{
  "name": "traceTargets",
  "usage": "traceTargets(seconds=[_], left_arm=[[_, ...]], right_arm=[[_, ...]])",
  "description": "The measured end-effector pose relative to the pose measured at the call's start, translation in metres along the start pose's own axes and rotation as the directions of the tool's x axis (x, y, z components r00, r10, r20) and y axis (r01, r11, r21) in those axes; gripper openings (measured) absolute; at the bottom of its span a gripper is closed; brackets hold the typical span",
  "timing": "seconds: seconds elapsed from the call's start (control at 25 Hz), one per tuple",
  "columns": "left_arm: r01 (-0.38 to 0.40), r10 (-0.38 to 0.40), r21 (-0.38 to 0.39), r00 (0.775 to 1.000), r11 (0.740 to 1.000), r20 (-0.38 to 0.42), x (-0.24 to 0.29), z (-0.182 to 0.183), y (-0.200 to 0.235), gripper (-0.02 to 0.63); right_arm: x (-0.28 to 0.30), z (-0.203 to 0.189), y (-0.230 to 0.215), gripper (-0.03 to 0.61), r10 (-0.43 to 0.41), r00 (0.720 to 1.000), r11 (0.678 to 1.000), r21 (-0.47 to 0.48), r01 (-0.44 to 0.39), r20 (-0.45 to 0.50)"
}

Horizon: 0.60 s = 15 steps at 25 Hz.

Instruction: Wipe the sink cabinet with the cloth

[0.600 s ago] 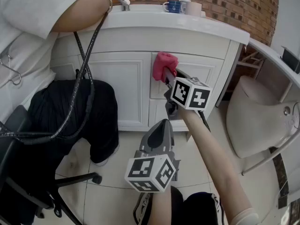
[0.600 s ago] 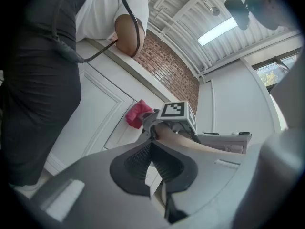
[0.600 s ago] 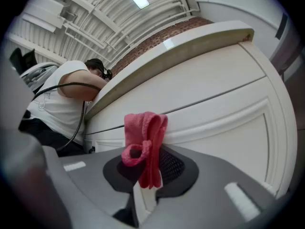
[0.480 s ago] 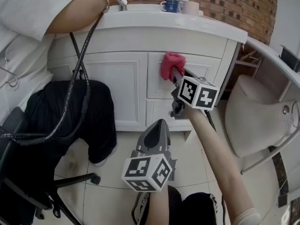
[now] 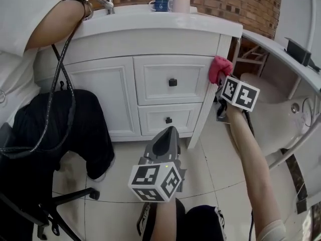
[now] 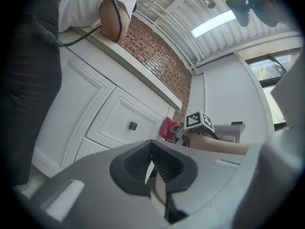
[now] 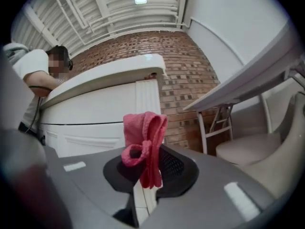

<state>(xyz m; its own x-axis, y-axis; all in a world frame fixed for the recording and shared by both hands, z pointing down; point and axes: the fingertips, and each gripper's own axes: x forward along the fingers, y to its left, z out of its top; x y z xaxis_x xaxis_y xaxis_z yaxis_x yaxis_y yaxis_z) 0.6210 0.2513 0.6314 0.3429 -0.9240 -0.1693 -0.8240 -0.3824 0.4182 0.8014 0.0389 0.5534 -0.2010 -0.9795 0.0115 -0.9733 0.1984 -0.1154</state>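
Note:
The white sink cabinet [image 5: 110, 84] has a door and two drawers with dark knobs. My right gripper [image 5: 220, 82] is shut on a pink cloth [image 5: 219, 67], which presses against the cabinet's right corner post [image 5: 213, 92]. In the right gripper view the pink cloth [image 7: 144, 144] is bunched between the jaws in front of the corner post [image 7: 147, 104]. My left gripper [image 5: 164, 137] hangs low over the floor, shut and empty; in the left gripper view its jaws [image 6: 151, 168] meet with nothing between them, and the pink cloth [image 6: 167, 129] shows beyond.
Another person [image 5: 30, 59] leans an arm on the counter at the left, legs beside an office chair [image 5: 30, 205]. A tap [image 5: 106, 4], cup [image 5: 160, 4] and roll sit on the counter. A white toilet [image 5: 281, 119] stands at right, close to my right arm.
My right gripper has carried the cloth rightwards along the cabinet front, from the upper drawer to the right corner post. The left gripper has stayed low.

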Motion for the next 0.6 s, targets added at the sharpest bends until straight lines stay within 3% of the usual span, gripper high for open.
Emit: traceTargets(seconds=[0.08,0.16,0.24,0.28,0.4,0.48,0.6], left_arm=[[0.016,-0.016,-0.015,1.0,1.0,0.003,0.0,0.0,-0.004,0.006],[0.02,-0.02,-0.034,1.0,0.999,0.016,-0.001,0.002,-0.002,0.006],[0.005,-0.004,-0.039,0.999,0.999,0.037,-0.004,0.007,0.002,0.006],[-0.005,0.008,-0.047,0.998,0.999,0.055,-0.007,0.01,0.004,0.006],[-0.025,0.036,-0.095,0.993,0.995,0.116,-0.018,0.02,0.011,0.006],[-0.032,0.043,-0.096,0.992,0.995,0.119,-0.021,0.024,0.017,0.006],[-0.045,0.056,-0.096,0.992,0.994,0.109,-0.026,0.026,0.027,0.006]], right_arm=[[-0.006,-0.006,-0.013,0.054,-0.057,0.998,0.998,0.035,0.058,-0.013],[-0.015,-0.015,0.005,0.054,-0.042,0.999,0.998,0.045,0.042,-0.002],[-0.02,-0.029,0.058,0.054,0.094,0.995,0.993,0.077,-0.095,0.009],[-0.02,-0.039,0.093,0.054,0.194,0.981,0.976,0.098,-0.194,0.001],[-0.014,-0.07,0.195,0.054,0.442,0.895,0.897,0.065,-0.438,-0.068],[-0.009,-0.085,0.243,0.054,0.505,0.856,0.862,0.02,-0.506,-0.11],[0.0,-0.106,0.277,0.054,0.519,0.841,0.852,0.018,-0.523,-0.155]])
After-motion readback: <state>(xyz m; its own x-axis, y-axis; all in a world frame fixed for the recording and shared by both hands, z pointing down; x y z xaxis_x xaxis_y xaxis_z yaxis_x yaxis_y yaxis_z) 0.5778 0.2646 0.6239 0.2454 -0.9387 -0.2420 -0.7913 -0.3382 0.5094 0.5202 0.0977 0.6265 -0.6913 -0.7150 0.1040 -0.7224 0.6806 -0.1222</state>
